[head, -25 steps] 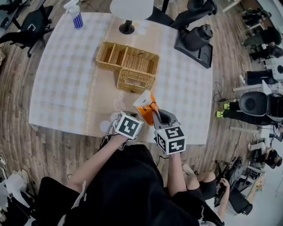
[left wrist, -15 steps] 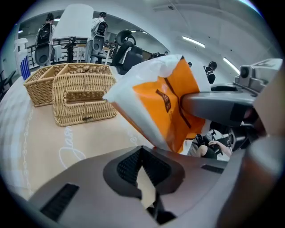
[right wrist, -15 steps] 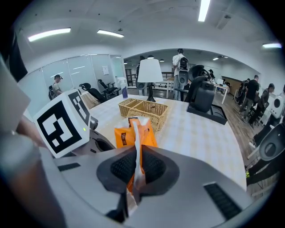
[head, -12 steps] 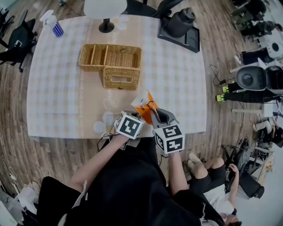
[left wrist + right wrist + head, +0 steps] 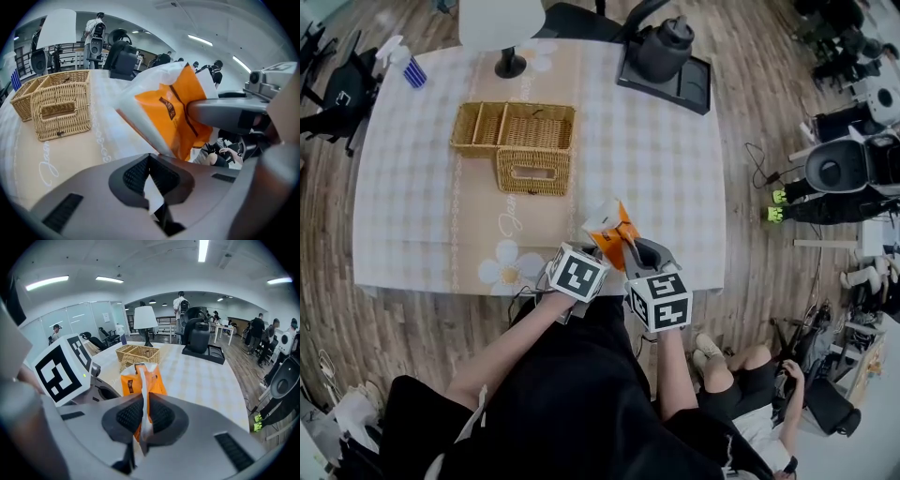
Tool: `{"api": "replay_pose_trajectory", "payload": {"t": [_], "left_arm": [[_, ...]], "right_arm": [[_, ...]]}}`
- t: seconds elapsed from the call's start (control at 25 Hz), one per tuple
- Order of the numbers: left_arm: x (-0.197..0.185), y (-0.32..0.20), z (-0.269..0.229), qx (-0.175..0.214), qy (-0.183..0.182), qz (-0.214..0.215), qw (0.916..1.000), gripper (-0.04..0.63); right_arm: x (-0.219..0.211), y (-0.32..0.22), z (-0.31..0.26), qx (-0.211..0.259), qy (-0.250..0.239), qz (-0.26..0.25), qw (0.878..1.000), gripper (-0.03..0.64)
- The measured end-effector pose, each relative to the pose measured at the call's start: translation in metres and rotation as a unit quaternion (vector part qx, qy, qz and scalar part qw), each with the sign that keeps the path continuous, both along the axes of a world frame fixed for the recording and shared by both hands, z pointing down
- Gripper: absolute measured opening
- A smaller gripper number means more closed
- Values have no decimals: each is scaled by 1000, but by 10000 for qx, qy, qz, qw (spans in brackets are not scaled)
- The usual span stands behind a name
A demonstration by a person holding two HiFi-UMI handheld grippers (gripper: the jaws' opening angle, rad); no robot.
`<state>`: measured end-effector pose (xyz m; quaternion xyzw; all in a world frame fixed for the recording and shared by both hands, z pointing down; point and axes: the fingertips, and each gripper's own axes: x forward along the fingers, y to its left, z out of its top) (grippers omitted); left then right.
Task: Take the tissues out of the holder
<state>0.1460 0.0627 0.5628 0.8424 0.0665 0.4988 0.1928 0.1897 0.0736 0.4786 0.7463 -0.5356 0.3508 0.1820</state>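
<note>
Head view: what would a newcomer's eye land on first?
An orange tissue pack is held up above the near side of the table, pinched by the left tongs and the right tongs. Farther back on the table sits a wicker holder, apart from the pack.

An open office: swivel chairs (image 5: 337, 89), glass partitions (image 5: 79, 319), ceiling strip lights (image 5: 47, 283).

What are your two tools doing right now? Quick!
Left tool: closed on the tissue pack, at its white edge.
Right tool: closed on the same tissue pack, at its end.
</note>
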Motion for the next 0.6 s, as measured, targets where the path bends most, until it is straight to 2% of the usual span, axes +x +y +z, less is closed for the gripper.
{"api": "replay_pose_trajectory", "payload": {"t": [0.6], "left_arm": [[77, 72, -6, 138, -2, -480, 9988, 0]], "right_arm": [[79, 73, -5, 38, -202, -204, 9996, 21]]}}
